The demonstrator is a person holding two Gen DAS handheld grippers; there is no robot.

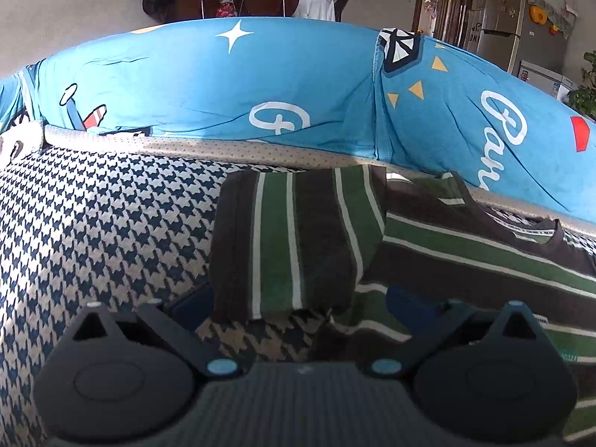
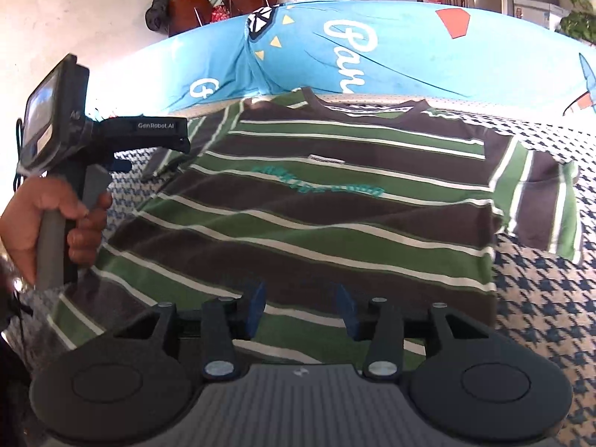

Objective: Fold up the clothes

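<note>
A T-shirt [image 2: 316, 205] with green, brown and white stripes lies flat, front up, on the houndstooth seat cover [image 2: 551, 316], collar toward the backrest. My right gripper [image 2: 301, 309] hovers over the shirt's lower hem, open, and only the striped cloth beneath shows in the gap. In the left wrist view the shirt's left sleeve [image 1: 290, 238] lies spread out in front of my left gripper [image 1: 298, 303]. That gripper stands wide open, one blue pad [image 1: 190, 305] just outside the sleeve's edge. A hand [image 2: 56, 216] grips the left gripper's handle beside the shirt.
A blue printed cover [image 1: 223, 85] drapes the backrest behind the shirt. Beyond it are brown chairs [image 2: 223, 0] with clothes piled on them, a fridge [image 1: 503, 18], a doorway [image 1: 447, 0] and a plant [image 2: 581, 11]. Houndstooth cover [image 1: 93, 242] stretches left of the sleeve.
</note>
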